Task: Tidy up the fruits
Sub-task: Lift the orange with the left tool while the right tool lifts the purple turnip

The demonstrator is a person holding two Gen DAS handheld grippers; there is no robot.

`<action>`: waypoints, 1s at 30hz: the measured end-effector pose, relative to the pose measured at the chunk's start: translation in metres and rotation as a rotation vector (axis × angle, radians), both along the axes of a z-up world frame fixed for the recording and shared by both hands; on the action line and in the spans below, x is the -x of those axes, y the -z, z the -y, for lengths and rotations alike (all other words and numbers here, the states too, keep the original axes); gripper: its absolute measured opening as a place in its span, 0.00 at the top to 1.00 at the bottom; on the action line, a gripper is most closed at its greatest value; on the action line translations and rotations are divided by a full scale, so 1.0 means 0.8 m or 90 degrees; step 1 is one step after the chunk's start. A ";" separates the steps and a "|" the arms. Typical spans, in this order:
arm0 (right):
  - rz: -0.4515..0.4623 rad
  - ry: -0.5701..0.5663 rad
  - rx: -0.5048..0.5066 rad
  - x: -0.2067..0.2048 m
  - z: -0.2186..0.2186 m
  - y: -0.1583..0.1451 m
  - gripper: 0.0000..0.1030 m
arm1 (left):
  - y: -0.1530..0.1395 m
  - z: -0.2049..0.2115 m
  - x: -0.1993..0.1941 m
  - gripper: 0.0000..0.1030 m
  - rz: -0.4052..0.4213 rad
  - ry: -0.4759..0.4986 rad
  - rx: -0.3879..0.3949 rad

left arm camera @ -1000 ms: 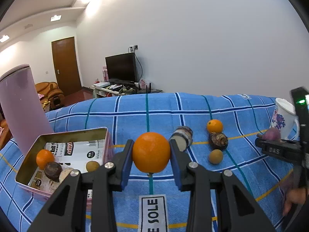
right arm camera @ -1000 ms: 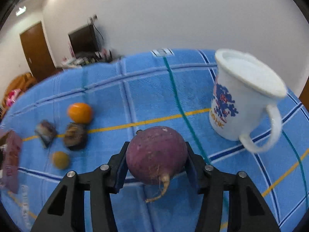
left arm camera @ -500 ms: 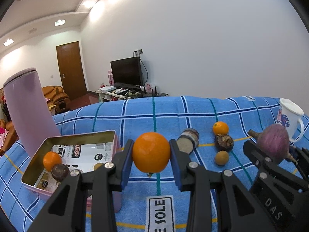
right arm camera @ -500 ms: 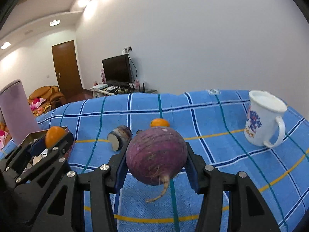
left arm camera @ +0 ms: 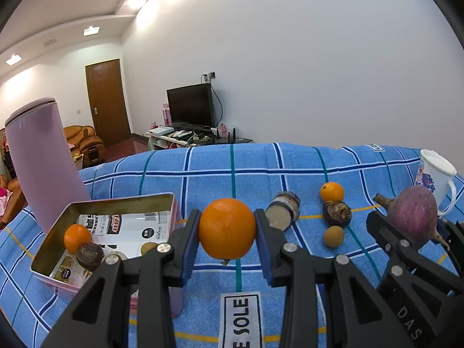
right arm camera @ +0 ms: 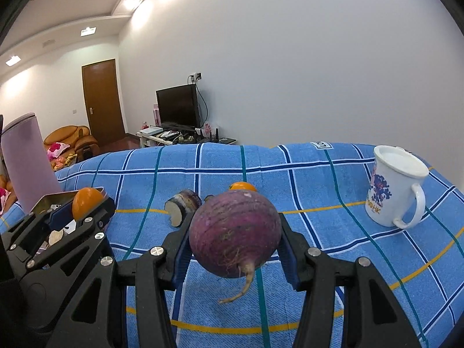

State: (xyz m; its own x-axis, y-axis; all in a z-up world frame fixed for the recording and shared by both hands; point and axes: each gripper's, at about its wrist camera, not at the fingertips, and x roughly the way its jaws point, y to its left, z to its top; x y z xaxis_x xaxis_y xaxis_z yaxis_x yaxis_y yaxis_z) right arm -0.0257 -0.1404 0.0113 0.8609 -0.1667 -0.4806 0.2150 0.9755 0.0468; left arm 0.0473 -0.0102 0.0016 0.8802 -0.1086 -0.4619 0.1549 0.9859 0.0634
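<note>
My left gripper (left arm camera: 227, 236) is shut on an orange (left arm camera: 227, 229), held above the blue checked cloth just right of the open tin box (left arm camera: 116, 201). The tin holds a small orange (left arm camera: 76, 237), a dark round fruit (left arm camera: 90, 256) and other pieces. My right gripper (right arm camera: 235, 240) is shut on a purple radish (right arm camera: 235, 232); it also shows in the left wrist view (left arm camera: 414, 217) at the right. On the cloth beyond lie a cut taro piece (left arm camera: 282, 210), a small orange (left arm camera: 332, 192), a dark fruit (left arm camera: 336, 213) and a small brown fruit (left arm camera: 333, 236).
A tall pink cylinder (left arm camera: 40, 162) stands behind the tin at the left. A white printed mug (right arm camera: 394, 185) stands at the right on the cloth. The cloth (left arm camera: 232, 171) drops off at its far edge toward a room with a TV stand.
Both grippers have lifted and levelled, still holding their loads. The right gripper swung left from beside the mug and now sits next to my left gripper.
</note>
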 end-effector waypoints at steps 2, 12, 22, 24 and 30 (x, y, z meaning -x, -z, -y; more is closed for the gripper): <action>-0.001 0.000 0.000 0.000 0.001 0.000 0.47 | 0.000 0.000 0.000 0.63 0.000 0.000 0.000; -0.001 0.000 -0.001 -0.001 0.001 0.000 0.47 | 0.000 -0.001 0.000 0.63 -0.001 0.000 0.002; -0.003 0.000 -0.002 -0.003 0.002 0.000 0.47 | 0.000 -0.002 0.000 0.63 -0.002 0.000 0.002; -0.002 0.000 -0.001 -0.003 0.002 0.000 0.47 | 0.000 -0.002 0.000 0.63 -0.001 0.000 0.002; -0.002 0.000 -0.002 -0.003 0.002 0.001 0.47 | 0.000 -0.002 0.000 0.63 -0.002 -0.001 0.002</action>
